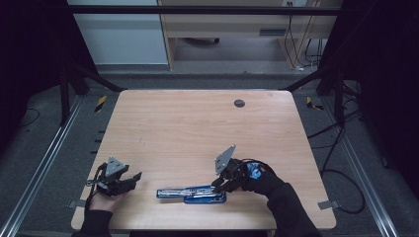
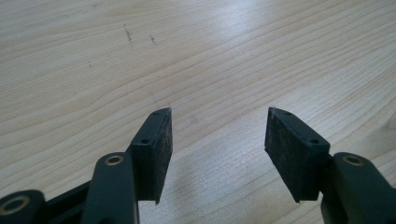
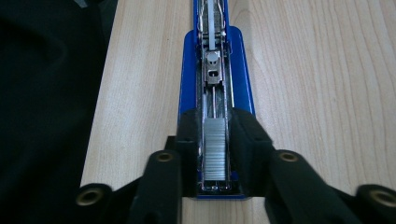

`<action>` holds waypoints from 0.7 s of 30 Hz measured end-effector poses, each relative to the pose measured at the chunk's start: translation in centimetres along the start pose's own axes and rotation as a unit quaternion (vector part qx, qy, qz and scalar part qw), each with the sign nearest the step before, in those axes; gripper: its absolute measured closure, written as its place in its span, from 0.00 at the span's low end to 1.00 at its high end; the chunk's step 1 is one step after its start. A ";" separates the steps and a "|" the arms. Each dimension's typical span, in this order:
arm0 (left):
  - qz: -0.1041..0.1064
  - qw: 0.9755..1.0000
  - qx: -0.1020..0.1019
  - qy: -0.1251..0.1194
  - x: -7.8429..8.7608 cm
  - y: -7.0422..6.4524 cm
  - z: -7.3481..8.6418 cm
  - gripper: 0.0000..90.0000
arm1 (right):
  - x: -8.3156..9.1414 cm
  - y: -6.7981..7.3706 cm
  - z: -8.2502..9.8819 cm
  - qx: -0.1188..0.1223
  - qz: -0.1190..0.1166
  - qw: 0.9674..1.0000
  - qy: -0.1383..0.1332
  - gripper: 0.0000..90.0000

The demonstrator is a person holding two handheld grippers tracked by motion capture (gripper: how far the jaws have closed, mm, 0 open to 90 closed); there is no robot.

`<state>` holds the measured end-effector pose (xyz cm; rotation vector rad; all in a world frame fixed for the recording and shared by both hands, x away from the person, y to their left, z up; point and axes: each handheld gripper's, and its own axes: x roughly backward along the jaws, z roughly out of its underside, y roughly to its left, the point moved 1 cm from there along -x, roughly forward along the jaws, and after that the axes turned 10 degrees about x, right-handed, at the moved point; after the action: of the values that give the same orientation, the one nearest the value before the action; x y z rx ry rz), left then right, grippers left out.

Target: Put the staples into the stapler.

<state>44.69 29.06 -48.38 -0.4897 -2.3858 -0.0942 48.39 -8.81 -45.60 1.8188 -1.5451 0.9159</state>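
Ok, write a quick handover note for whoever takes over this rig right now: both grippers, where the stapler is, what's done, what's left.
Left gripper: open, empty, held over bare table at the near left.
Right gripper: jaws straddle the near end of the blue stapler; whether the pads press its sides I cannot tell.
Stapler: lies flat by the near edge, opened out, its channel facing up.
Done: a strip of staples sits in the channel between the right jaws.
Left: probably close the stapler; steady it with the left gripper if it slides.
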 end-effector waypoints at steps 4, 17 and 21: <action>0.000 1.000 0.000 0.000 0.0 0.0 0.0 0.46 | 0.4 0.1 -0.1 -0.002 0.008 1.000 -0.004 0.78; 0.003 1.000 0.002 0.000 0.1 0.0 0.0 0.46 | 2.1 0.5 0.6 -0.056 0.101 0.993 -0.033 0.75; 0.007 1.000 -0.002 -0.003 0.1 -0.3 -0.1 0.46 | 2.8 1.2 1.1 -0.079 0.142 0.986 -0.045 0.72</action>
<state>44.54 28.80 -48.19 -0.5092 -2.3874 -0.0903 47.57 -11.57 -44.02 1.5724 -1.9127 0.8193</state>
